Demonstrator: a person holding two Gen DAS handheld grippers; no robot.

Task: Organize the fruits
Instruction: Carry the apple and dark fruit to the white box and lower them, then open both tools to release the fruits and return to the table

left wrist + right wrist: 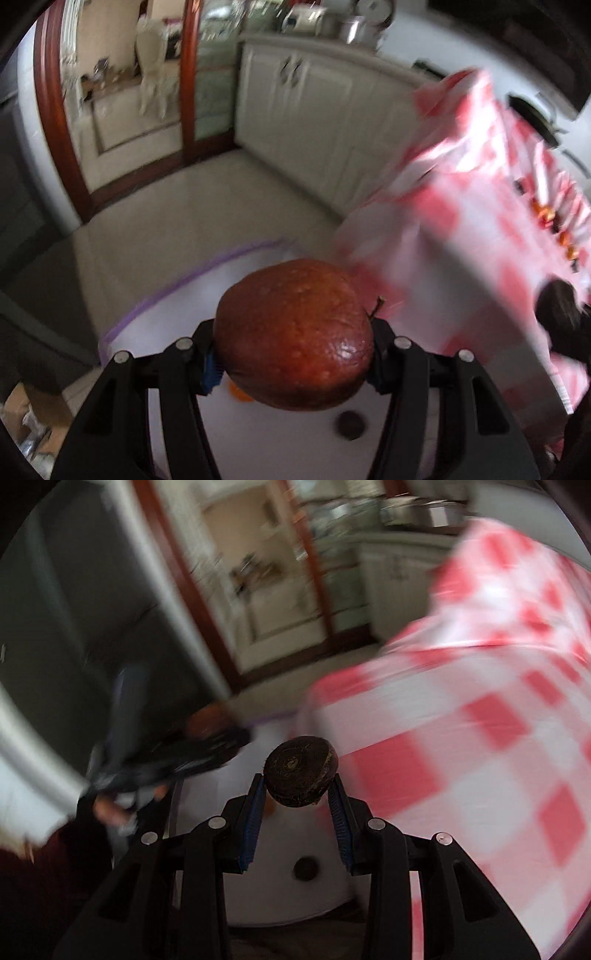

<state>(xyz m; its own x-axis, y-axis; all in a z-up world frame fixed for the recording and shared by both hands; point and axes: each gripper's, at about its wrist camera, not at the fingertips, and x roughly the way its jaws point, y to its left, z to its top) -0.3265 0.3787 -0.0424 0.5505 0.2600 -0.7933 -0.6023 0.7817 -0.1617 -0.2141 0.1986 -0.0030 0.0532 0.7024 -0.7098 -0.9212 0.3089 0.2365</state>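
Kitchen surroundings are blurring behind two hand-held grippers raised above a white tray. Nearest in the left wrist view, the left gripper [293, 356] is clamping a red apple [293, 334] between its blue-padded fingers; the apple is speckled and glossy, lying sideways with its stem pointing right. In the right wrist view, the right gripper [297, 790] is pinching a small, dark brown, flattened round fruit [301, 771] at its fingertips, rough end facing the camera. Below both, the white tray [258, 435] with a purple rim is holding one small dark round fruit [351, 425] and an orange piece partly hidden by the apple. Just right of the tray, a red-and-white checked cloth [480, 720] is draping over a table. Farther off, tiled floor [192, 221], cream cabinets [295, 122] and a reddish wooden door frame [55, 110] are showing, all smeared by motion.
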